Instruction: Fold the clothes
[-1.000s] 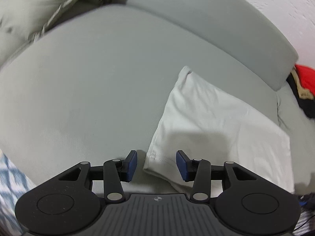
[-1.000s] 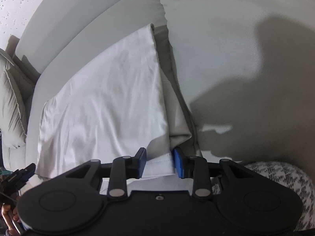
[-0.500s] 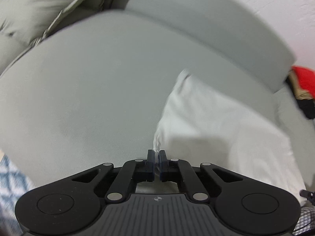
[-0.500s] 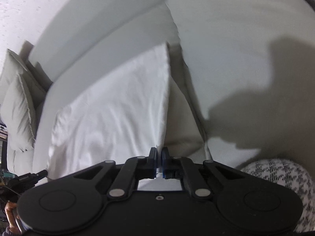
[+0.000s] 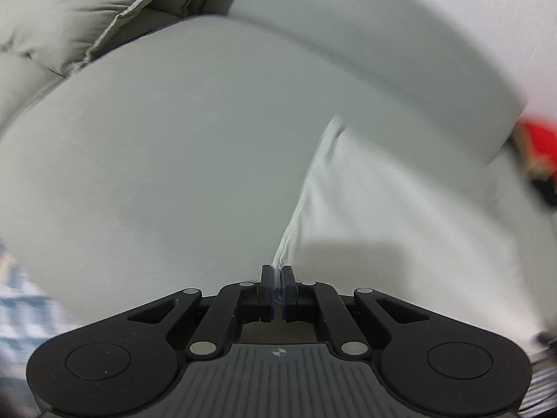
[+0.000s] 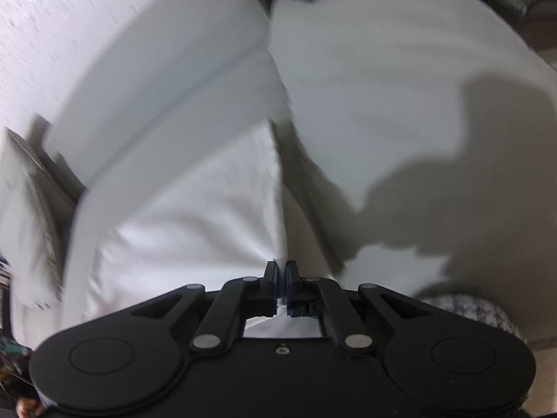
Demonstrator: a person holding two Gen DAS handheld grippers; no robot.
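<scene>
A smooth white folded garment (image 5: 400, 216) is spread on the matte grey sofa (image 5: 167, 160) ahead of both tongs. Its near corners are pinched by the left gripper (image 5: 277, 271) and right gripper (image 6: 282, 267). Far edges are blurred.

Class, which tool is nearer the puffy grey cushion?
Left. The left tool grips the edge of the white garment on the side of the cushion; the right tool grips the far edge.
</scene>
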